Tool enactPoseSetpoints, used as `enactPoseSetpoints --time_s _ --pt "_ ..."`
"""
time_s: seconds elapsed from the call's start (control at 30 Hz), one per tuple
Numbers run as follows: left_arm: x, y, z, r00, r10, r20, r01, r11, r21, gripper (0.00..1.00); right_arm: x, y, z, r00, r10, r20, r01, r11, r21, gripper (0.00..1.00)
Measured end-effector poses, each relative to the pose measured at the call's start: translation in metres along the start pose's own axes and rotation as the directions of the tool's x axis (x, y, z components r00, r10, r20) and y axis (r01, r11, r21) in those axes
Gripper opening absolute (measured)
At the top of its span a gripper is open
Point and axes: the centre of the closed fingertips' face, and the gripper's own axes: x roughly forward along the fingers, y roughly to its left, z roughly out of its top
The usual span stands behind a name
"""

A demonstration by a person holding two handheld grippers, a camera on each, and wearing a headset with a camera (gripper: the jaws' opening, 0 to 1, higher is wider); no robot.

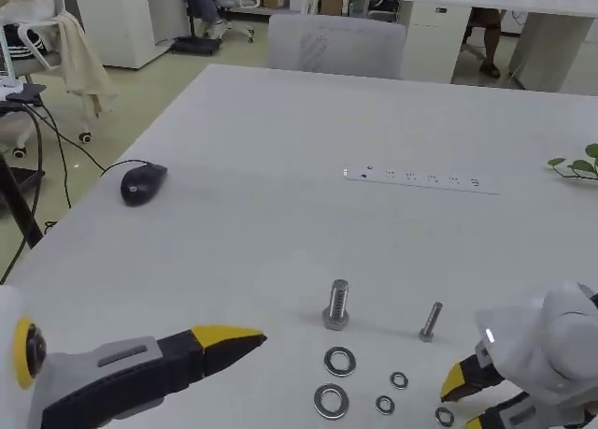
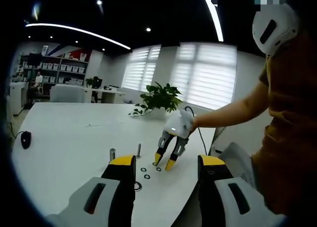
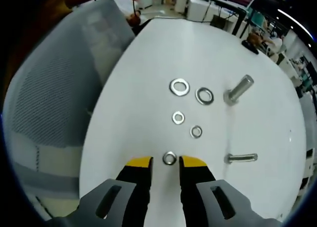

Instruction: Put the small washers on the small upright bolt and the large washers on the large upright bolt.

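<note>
On the white table the large bolt [image 1: 338,305] and the small bolt [image 1: 431,321] stand upright, heads down. In front of them lie two large washers [image 1: 339,361] and three small washers [image 1: 399,380]. My right gripper [image 3: 166,162] is open and low over the table, its yellow tips on either side of one small washer [image 3: 169,158]. The large bolt [image 3: 238,89] and small bolt [image 3: 241,158] lie beyond it to the right. In the head view the right gripper [image 1: 465,403] sits at the bottom right. My left gripper [image 2: 166,160] is open and holds nothing, back from the washers at the bottom left [image 1: 229,340].
A black mouse [image 1: 143,181] lies at the table's left edge. A white power strip [image 1: 420,178] runs across the far middle, with plant leaves [image 1: 579,164] at the right. A grey chair [image 1: 336,44] stands behind the table. The near table edge is close under both grippers.
</note>
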Motion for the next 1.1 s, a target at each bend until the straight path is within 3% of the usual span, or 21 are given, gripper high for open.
enactPoseSetpoints --time_s 0.1,0.5,0.7,0.9,1.1 --pt "0.0 -0.0003 0.0004 1.0 0.001 0.003 -0.001 1.0 0.0 0.49 0.0021 -0.0014 -0.0028 0.9993 0.014 -0.035 -0.015 0.999 -0.038 0.23" --pt "0.0015 0.0005 0.0008 0.9998 0.01 0.015 -0.01 1.0 -0.001 0.49 0.0075 0.0022 -0.0056 0.9935 0.073 -0.088 -0.078 0.995 -0.062 0.23" --pt "0.0017 0.0005 0.0009 0.9998 0.01 0.016 -0.01 1.0 0.0 0.49 0.0075 0.0012 -0.006 0.9909 0.086 -0.104 -0.094 0.993 -0.071 0.23" --pt "0.003 0.0006 0.0029 0.9997 0.009 0.023 -0.01 1.0 0.004 0.49 0.0074 0.0004 -0.0069 0.9866 0.096 -0.132 -0.112 0.986 -0.127 0.22" --pt "0.0044 -0.0003 0.0037 0.9995 0.009 0.029 -0.009 1.0 0.005 0.49 0.0079 -0.001 -0.0063 0.9855 0.085 -0.147 -0.103 0.988 -0.119 0.2"
